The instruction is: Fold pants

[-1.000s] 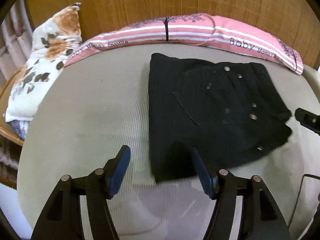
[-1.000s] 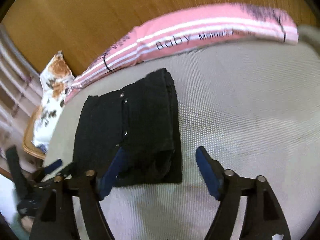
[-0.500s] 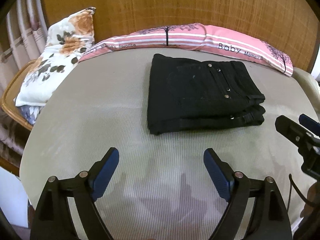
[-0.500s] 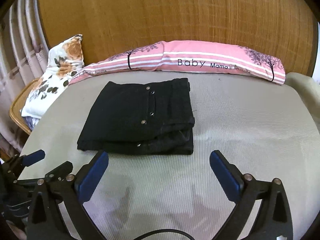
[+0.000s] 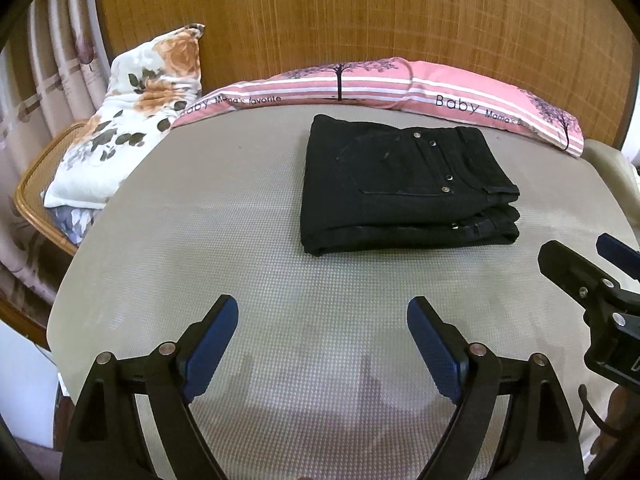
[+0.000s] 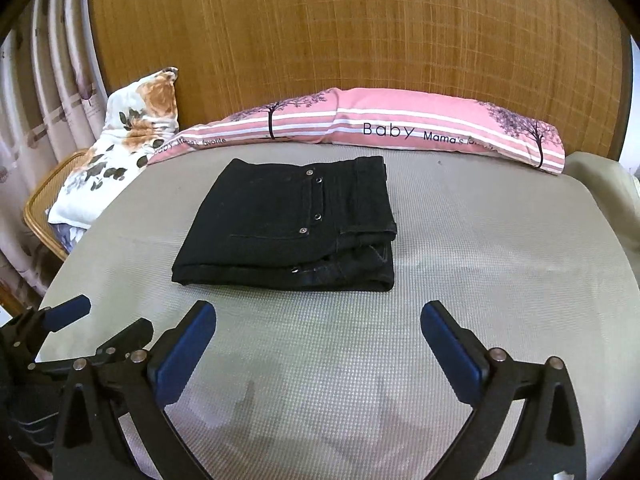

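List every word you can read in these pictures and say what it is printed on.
"Baby" – on the pink striped pillow, right half, large letters.
"Mama's" – after it in smaller script; the next word runs into the tree print and is unreadable.
"Mama's favorite" – on the pillow's left half; the word before it is part hidden by the flowered pillow.
The black pants show only metal studs, no lettering.

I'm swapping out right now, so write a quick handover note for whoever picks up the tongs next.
Left tongs: open, holding nothing, above the mattress short of the pants.
Right tongs: open, holding nothing, likewise clear of the cloth.
Black pants: folded into a compact stack on the mattress, in front of the pink pillow.
Done: the folding looks complete.
Left: probably nothing; at most tidy the layered near edge.
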### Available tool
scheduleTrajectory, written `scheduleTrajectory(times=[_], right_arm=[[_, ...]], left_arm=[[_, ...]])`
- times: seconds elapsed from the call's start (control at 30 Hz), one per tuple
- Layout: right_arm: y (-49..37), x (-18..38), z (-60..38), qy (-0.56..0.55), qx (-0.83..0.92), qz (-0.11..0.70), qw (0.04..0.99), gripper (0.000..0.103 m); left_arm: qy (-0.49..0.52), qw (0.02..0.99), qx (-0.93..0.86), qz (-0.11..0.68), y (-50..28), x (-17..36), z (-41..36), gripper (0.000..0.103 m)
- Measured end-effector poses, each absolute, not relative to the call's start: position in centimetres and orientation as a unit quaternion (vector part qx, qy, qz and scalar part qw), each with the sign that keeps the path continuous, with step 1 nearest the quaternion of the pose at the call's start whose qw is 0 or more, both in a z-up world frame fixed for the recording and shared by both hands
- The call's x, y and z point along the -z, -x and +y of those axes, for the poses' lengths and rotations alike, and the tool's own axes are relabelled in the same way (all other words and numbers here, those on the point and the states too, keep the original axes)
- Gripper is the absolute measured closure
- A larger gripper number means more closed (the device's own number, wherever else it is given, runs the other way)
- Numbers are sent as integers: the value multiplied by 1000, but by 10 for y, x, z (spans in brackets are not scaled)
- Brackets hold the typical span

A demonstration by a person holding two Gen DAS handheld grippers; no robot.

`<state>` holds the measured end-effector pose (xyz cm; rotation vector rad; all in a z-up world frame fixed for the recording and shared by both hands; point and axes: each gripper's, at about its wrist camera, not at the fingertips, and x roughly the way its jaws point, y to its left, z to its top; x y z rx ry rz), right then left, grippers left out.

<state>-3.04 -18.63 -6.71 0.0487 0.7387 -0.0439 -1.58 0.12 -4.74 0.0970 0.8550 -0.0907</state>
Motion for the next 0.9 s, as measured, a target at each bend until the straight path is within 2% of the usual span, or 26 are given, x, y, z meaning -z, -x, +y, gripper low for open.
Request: scheduleTrajectory(times=[0.9], right_arm=[[33,74,-181,-25,13,376,926,1]], left_arm=[[-44,905,20,422,15,55,7,16]])
